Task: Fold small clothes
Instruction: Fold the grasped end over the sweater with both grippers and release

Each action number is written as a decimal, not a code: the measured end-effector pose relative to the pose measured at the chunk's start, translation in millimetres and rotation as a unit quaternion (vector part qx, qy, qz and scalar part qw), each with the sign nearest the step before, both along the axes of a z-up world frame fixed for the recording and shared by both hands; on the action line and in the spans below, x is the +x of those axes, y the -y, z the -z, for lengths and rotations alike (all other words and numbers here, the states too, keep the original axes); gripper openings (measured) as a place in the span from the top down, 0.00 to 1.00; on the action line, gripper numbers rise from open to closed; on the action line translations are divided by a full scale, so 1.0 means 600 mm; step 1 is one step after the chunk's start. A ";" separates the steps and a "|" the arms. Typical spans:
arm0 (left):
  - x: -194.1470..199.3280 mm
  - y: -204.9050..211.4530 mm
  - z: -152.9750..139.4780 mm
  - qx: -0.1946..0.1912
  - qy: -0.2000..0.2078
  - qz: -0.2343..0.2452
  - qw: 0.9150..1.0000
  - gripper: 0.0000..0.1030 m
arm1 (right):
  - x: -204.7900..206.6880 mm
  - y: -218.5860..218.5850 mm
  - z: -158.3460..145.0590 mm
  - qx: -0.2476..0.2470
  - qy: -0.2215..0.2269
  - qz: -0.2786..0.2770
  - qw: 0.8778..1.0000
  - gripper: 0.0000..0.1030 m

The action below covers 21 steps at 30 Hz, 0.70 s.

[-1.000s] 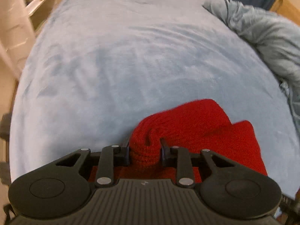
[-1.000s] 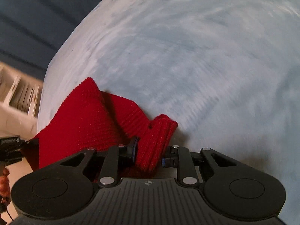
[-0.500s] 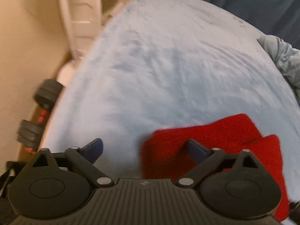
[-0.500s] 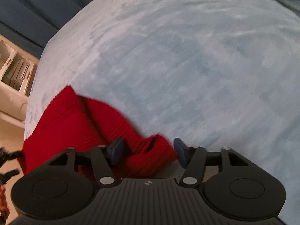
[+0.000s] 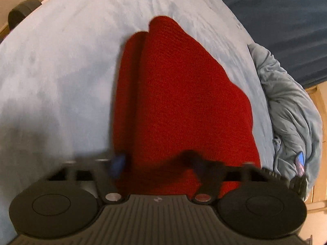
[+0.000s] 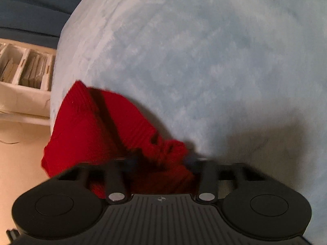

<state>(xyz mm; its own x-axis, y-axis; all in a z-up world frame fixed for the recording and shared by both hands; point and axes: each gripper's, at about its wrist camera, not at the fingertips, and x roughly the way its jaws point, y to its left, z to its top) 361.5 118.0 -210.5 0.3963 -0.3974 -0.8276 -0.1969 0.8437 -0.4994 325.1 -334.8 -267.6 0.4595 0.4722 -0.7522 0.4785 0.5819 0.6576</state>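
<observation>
A red knitted garment (image 5: 184, 94) lies on the light blue blanket (image 5: 61, 71), folded so that one layer lies over another. My left gripper (image 5: 157, 163) is open, its jaws apart over the garment's near edge; the view is blurred. In the right wrist view the same garment (image 6: 98, 126) lies at the blanket's left edge. My right gripper (image 6: 161, 161) is open, its jaws apart on either side of a bunched corner of the garment.
A crumpled grey-blue cloth (image 5: 290, 110) lies at the right of the bed. A dark blue curtain (image 5: 276, 16) hangs behind. A white shelf with papers (image 6: 24, 75) stands left of the bed. A dark dumbbell (image 5: 22, 10) shows at the far left.
Both grippers let go of the red garment and opened. The left gripper swung round and now faces along the garment's length. The garment lies flatter.
</observation>
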 end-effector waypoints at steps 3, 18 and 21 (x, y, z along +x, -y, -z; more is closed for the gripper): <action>0.043 -0.011 0.004 0.003 -0.012 0.012 1.000 0.63 | -0.027 -0.017 -0.008 -0.011 0.014 0.030 0.999 0.75; 0.030 -0.015 -0.035 0.136 0.050 0.057 0.988 0.34 | -0.057 -0.027 -0.040 -0.080 0.038 0.107 0.990 0.97; -0.012 -0.023 -0.047 0.169 0.066 0.044 0.982 0.18 | -0.065 0.001 -0.053 -0.087 0.028 0.107 0.990 0.94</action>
<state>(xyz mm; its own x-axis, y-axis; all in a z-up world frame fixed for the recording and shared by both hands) 354.5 131.5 -182.6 0.4854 -0.1459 -0.8621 -0.0679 0.9767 -0.2036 286.3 -335.7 -236.0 0.5780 0.2257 -0.7842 0.5685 0.5779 0.5854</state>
